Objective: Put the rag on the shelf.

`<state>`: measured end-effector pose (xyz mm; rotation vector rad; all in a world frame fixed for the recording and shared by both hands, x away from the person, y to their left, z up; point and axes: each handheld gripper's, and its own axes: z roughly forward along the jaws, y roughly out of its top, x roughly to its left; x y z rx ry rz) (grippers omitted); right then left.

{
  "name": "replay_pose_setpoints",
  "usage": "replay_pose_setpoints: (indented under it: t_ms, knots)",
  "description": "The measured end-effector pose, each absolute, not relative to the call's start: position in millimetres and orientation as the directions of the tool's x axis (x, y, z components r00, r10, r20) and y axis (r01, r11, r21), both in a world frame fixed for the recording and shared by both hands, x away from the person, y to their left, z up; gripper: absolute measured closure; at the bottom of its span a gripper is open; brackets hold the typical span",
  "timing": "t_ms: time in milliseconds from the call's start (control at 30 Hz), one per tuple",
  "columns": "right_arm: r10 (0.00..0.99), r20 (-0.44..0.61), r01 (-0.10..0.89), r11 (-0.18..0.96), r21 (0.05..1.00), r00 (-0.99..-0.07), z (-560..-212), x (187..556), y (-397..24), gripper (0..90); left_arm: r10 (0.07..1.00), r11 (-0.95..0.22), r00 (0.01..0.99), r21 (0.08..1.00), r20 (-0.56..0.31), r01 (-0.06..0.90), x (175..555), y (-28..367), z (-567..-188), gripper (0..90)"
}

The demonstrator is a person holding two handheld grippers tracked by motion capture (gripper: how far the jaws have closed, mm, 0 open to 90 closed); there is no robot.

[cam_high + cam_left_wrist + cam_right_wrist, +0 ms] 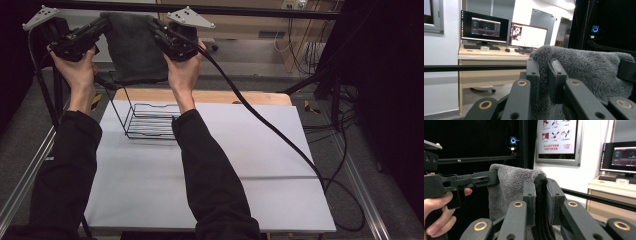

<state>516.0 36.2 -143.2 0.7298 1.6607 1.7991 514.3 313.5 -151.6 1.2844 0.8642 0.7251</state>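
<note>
Grey towel (134, 47) pinched between left gripper (104, 24) and right gripper (153, 26)

Both grippers, left (102, 24) and right (154, 26), are raised well above the table (280, 150), pinching a towel (135, 50) stretched between them. Wire rack (147, 120) stands directly below the towel. Black frame bar (240, 10) crosses just beyond. Table right of the right gripper is open.
</note>
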Motion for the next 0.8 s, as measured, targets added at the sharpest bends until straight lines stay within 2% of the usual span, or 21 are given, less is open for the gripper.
replay_pose_setpoints:
  t_ms: [167, 367, 600, 800]
  knots:
    - [0.713, 0.023, -0.027, -0.059, 0.998, -0.701, -147.6, 518.6, 41.7, 80.2, 0.861, 0.144, 0.489, 0.989, -0.135, 0.021, 516.2, 320.7, -153.4, 80.3]
    - [0.712, 0.014, -0.044, -0.063, 0.997, -0.702, -142.3, 519.6, 45.1, 80.3, 0.869, 0.125, 0.482, 0.992, -0.113, 0.007, 518.7, 319.0, -144.4, 80.4]
    - [0.726, 0.005, -0.026, -0.031, 0.999, -0.688, -152.4, 519.7, 39.8, 80.2, 0.844, 0.15, 0.516, 0.988, -0.144, 0.029, 520.1, 317.7, -164.2, 80.3]
    - [0.725, 0.011, -0.008, -0.024, 1.0, -0.689, -160.6, 518.5, 40.7, 80.2, 0.848, 0.131, 0.513, 0.99, -0.135, 0.045, 519.1, 318.4, -169.6, 80.2]
